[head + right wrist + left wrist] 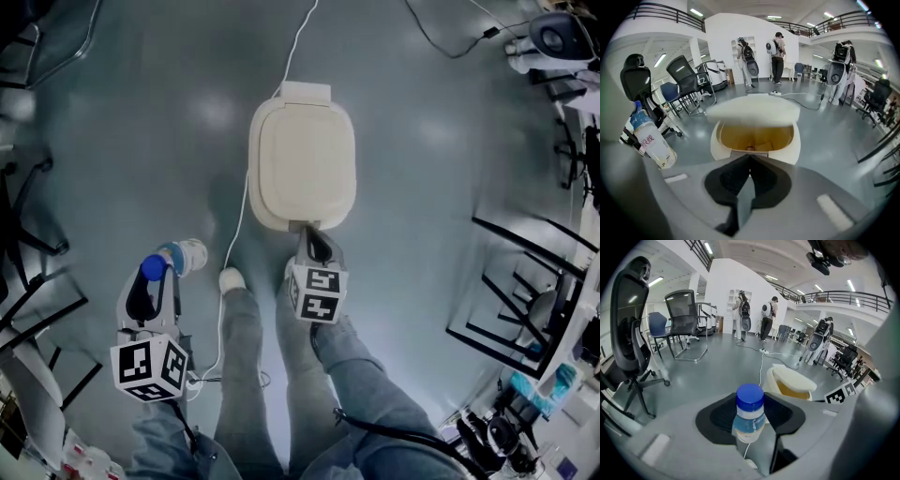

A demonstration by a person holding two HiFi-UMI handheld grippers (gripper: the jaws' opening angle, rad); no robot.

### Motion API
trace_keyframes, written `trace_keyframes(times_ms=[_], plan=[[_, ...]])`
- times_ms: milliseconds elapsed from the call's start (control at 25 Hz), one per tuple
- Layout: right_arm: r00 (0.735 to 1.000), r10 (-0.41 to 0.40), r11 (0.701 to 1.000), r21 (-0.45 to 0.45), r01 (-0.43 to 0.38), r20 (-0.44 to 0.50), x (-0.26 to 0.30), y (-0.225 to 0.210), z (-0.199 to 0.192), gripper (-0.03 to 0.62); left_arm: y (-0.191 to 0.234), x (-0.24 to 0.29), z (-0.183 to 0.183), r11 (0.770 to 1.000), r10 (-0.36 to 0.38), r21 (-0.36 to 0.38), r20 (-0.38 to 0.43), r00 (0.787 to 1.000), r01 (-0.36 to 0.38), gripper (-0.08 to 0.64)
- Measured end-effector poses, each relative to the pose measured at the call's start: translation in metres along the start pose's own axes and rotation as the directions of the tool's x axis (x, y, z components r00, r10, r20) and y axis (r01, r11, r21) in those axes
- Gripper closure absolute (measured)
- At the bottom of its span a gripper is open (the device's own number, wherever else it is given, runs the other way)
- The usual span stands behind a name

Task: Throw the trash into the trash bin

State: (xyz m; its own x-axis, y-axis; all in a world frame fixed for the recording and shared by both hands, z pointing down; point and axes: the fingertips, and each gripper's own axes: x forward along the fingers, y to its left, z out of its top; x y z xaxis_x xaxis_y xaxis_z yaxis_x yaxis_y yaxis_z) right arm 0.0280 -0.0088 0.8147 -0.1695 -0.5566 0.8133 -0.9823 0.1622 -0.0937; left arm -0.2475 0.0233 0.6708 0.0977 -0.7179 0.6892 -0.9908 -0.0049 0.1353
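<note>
Left gripper (157,286): fingers clamped on the bottle (750,420), blue cap toward the camera, base pointing away, so the long axis runs roughly along the fingers. Right gripper (750,157): fingers closed together with nothing between them, tips at the near rim of the trash bin (796,149). The lid (302,159) is propped partly up and the yellowish inside shows. The bin sits on the floor ahead and to the right of the bottle, near but apart. Judgement: the left hand carries the trash, so the next move is forward and rightward over the opening. The right hand is nearer the bin.
</note>
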Motion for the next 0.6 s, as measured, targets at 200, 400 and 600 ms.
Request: trace_keyframes(times_ms=[200, 400, 600], plan=[[1.000, 0.021, 0.998, 0.061, -0.021, -0.010, -0.001, -0.004, 0.002, 0.588, -0.007, 0.001, 0.001, 1.000, -0.010, 0.002, -0.001, 1.000, 0.010, 0.370], [0.999, 0.034, 0.997, 0.076, -0.031, -0.035, 0.000, -0.003, 0.002, 0.588, -0.002, 0.002, 0.004, 1.000, -0.002, 0.006, 0.002, 1.000, 0.002, 0.370], [0.997, 0.039, 0.994, 0.106, -0.032, -0.068, 0.000, -0.004, 0.005, 0.589, -0.001, 0.001, 0.015, 1.000, 0.002, 0.012, 0.013, 1.000, -0.002, 0.370]])
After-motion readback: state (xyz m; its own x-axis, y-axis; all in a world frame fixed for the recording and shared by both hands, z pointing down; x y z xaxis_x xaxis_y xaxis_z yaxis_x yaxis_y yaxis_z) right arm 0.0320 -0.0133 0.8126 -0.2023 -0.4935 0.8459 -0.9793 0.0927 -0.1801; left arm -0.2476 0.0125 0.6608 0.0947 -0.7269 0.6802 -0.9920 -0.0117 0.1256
